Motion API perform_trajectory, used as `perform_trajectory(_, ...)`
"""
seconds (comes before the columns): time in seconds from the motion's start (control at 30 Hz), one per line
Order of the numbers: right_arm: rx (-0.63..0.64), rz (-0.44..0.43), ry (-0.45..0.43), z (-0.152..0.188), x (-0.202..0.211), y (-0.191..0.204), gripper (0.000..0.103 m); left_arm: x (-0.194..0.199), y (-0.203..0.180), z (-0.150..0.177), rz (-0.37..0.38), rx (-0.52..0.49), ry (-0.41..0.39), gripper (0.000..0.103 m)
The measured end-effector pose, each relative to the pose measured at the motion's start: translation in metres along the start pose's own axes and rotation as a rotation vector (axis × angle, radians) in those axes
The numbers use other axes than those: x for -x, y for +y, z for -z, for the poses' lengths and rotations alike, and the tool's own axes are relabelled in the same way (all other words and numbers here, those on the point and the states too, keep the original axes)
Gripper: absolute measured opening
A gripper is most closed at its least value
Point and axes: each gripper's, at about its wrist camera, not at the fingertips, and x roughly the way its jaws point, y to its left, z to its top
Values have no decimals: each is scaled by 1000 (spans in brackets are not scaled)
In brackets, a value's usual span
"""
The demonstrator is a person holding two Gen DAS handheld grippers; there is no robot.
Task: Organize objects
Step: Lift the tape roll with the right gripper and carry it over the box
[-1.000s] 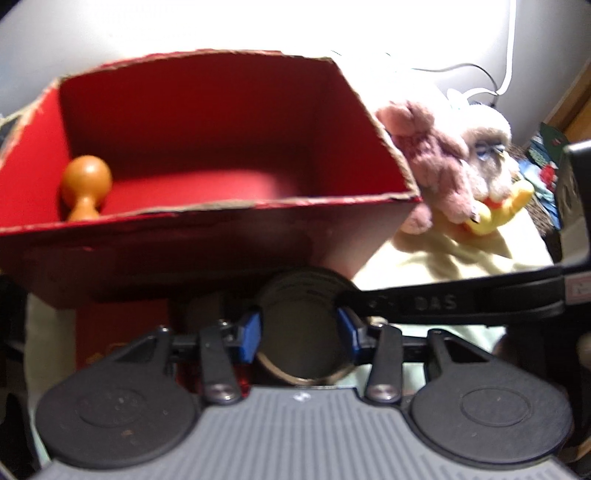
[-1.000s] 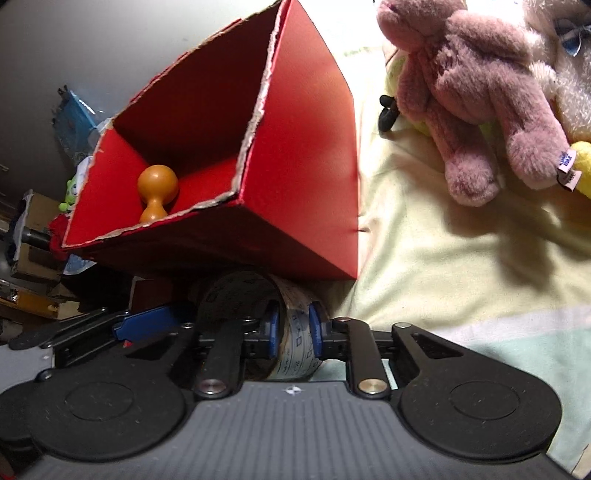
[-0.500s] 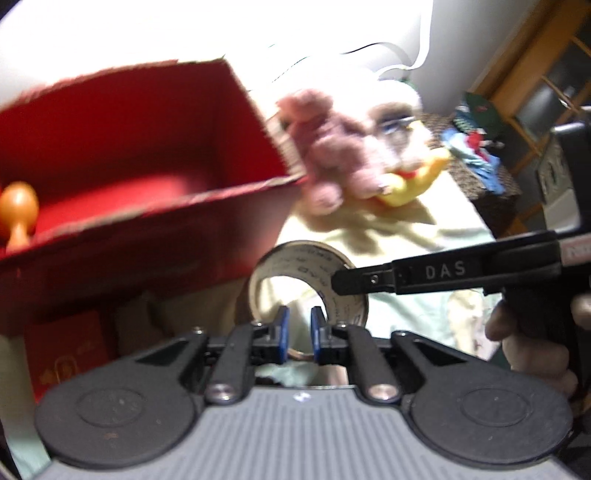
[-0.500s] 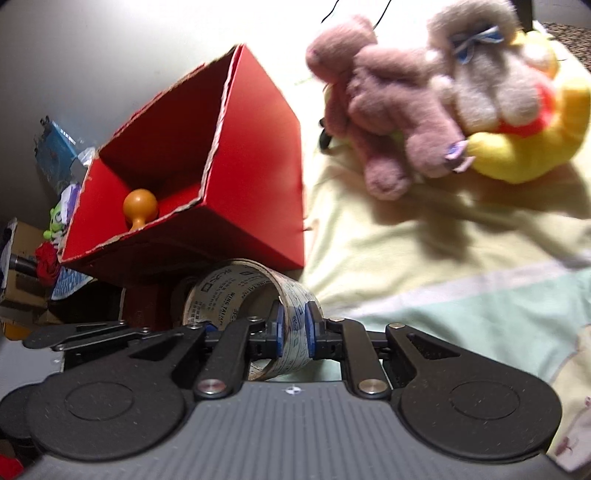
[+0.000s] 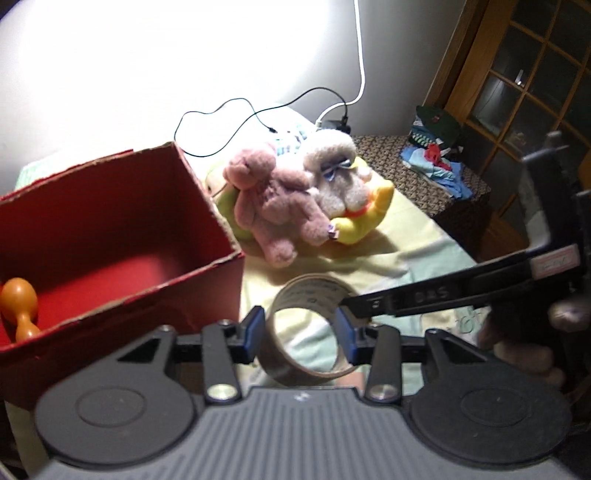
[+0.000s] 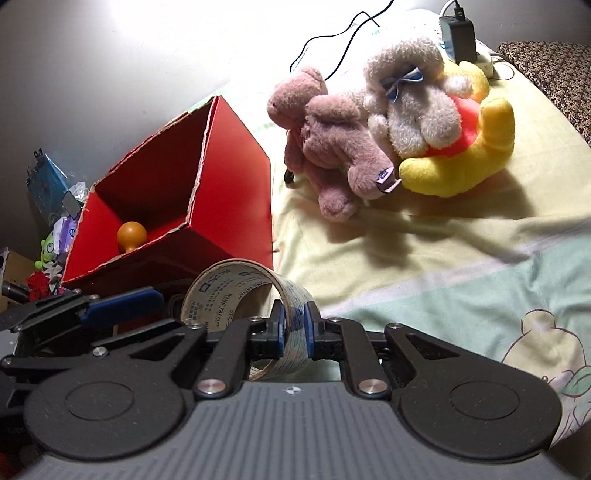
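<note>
A roll of printed packing tape (image 5: pixel 314 291) (image 6: pixel 221 291) hangs above the bedsheet, just right of the red cardboard box (image 5: pixel 110 221) (image 6: pixel 236 177). My right gripper (image 6: pixel 294 328) (image 5: pixel 345 301) is shut on the roll's wall, one pad inside the ring and one outside. My left gripper (image 5: pixel 299 332) is opening, its blue pads either side of the roll with a small gap on the left. One of its fingers (image 6: pixel 122 301) shows left of the roll. An orange wooden peg-shaped piece (image 5: pixel 18 302) (image 6: pixel 131 234) lies in the box.
A pink plush bear (image 5: pixel 280 210) (image 6: pixel 332 147), a grey plush and a yellow plush (image 6: pixel 480 147) lie piled behind the roll. A charger with cables (image 6: pixel 458 33) sits at the bed's far end. A patterned cabinet (image 5: pixel 424 173) with clothes stands right. Clutter (image 6: pixel 55 229) lies left of the box.
Both grippers rose and swung right, away from the box's front, carrying the roll. The left jaws, shut half a second ago, now stand apart around the roll. The right stays shut.
</note>
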Motion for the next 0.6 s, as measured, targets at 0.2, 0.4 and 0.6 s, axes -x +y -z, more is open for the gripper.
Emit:
perform_trajectory(0.2, 50, -7, -42, -10, 15, 11, 11, -10, 2, -4, 29, 6, 24, 43)
perform_trajectory(0.4, 103, -21, -128, -41, 37, 30, 12, 14, 14, -36, 46, 34, -64, 29)
perform_trajectory(0.6, 216, -87, -237, -80, 45, 72, 11, 57, 38, -65, -3, 70, -233, 29)
